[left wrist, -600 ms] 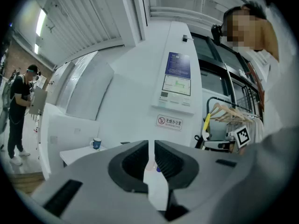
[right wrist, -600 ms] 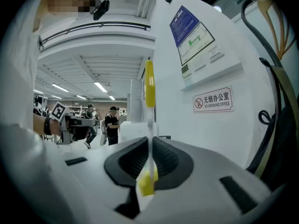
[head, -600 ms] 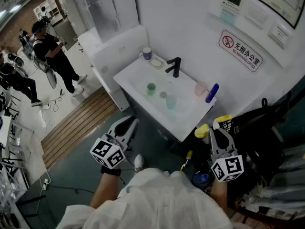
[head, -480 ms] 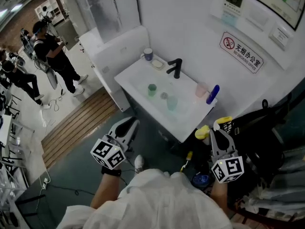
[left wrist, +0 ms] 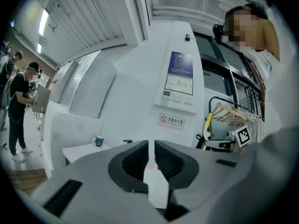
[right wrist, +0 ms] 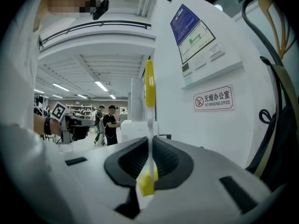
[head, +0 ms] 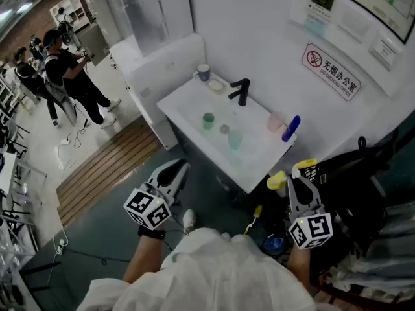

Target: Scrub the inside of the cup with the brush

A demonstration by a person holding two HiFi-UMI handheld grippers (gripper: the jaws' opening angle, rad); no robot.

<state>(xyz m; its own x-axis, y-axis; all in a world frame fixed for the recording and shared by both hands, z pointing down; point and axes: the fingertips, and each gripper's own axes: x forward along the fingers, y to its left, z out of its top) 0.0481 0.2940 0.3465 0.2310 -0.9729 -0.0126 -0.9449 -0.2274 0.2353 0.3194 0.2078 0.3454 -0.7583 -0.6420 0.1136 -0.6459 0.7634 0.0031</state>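
A white sink (head: pixel 194 102) stands ahead of me against the wall. In its basin are a green cup (head: pixel 207 120) and a clear cup (head: pixel 234 138), with a pink cup (head: pixel 275 122) on the rim. My right gripper (head: pixel 297 173) is short of the sink's near right corner. It is shut on a yellow-ended brush (right wrist: pixel 149 92) whose thin stem (right wrist: pixel 149 134) rises between the jaws. My left gripper (head: pixel 178 165) hangs over the floor before the sink, shut with nothing in it (left wrist: pixel 150 146). Neither gripper touches a cup.
A black faucet (head: pixel 240 91), a blue mug (head: pixel 203 72), a soap dish (head: pixel 216 86) and a blue bottle (head: pixel 290 127) are on the sink's rim. Black bags (head: pixel 363 173) crowd the right. A wooden floor panel (head: pixel 107 167) and standing people (head: pixel 74 70) are at left.
Both grippers keep their places and stay shut. The people at the far left have shifted a little.
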